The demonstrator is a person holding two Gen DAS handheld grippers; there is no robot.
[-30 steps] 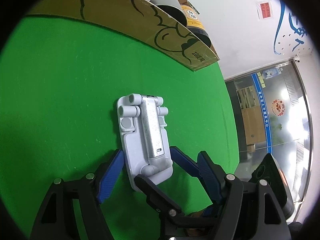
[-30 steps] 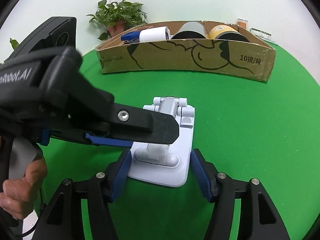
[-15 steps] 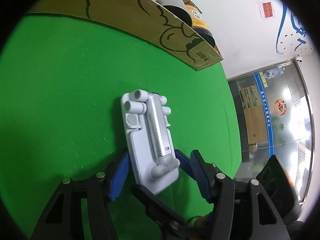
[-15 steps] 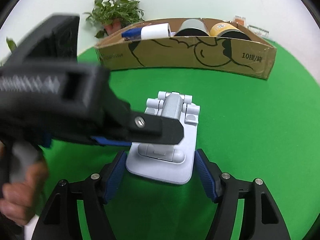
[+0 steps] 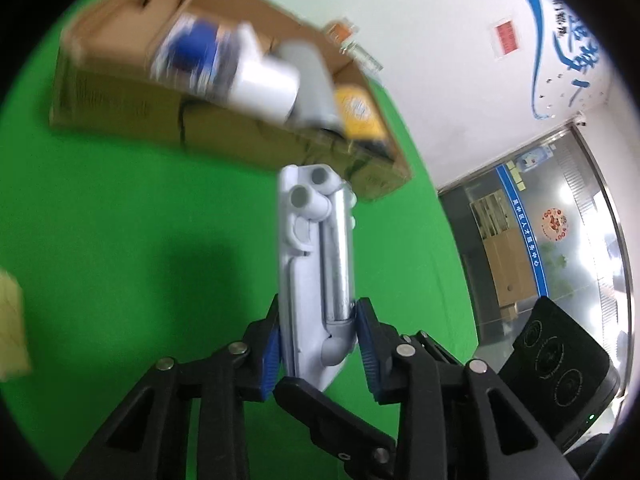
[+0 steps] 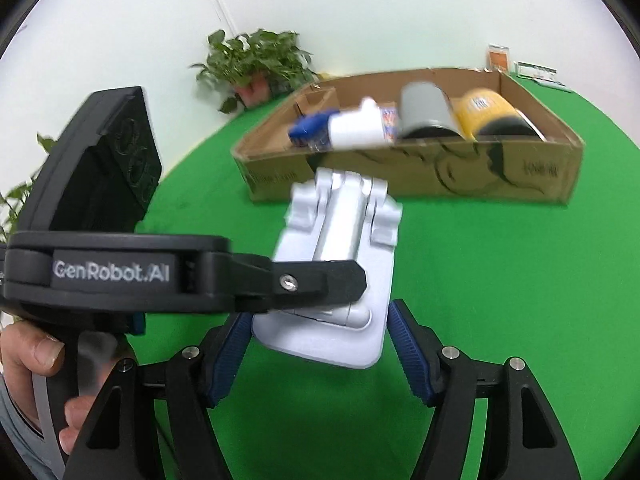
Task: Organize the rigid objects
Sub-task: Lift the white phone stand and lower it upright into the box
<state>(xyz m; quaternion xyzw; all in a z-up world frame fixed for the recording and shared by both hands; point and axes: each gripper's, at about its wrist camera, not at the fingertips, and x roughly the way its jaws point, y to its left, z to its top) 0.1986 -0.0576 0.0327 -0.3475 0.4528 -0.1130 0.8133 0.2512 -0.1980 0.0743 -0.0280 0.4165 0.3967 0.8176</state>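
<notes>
Covering the table (image 6: 500,280), green cloth; white wall (image 6: 360,8), potted plant (image 6: 256,64) behind.

The pale blue folding stand (image 5: 316,276), lying flat on the green table (image 5: 120,240) a second ago, is now lifted clear and turned edge-on, pinched between the left gripper (image 5: 318,354) whose fingers have closed in, with the cardboard box (image 6: 420,176) nearer.

Phone stand (image 5: 316,264): pale lavender-white, silver metal bar. Gripper pads (image 6: 412,360): blue, ribbed, on black frames. Tablecloth (image 6: 500,280): plain green. Cardboard box (image 6: 420,176): brown, black line drawing printed. Inside are seen a grey roll (image 6: 426,114), yellow-and-black roll (image 6: 490,114), white bottle (image 6: 356,130).
</notes>
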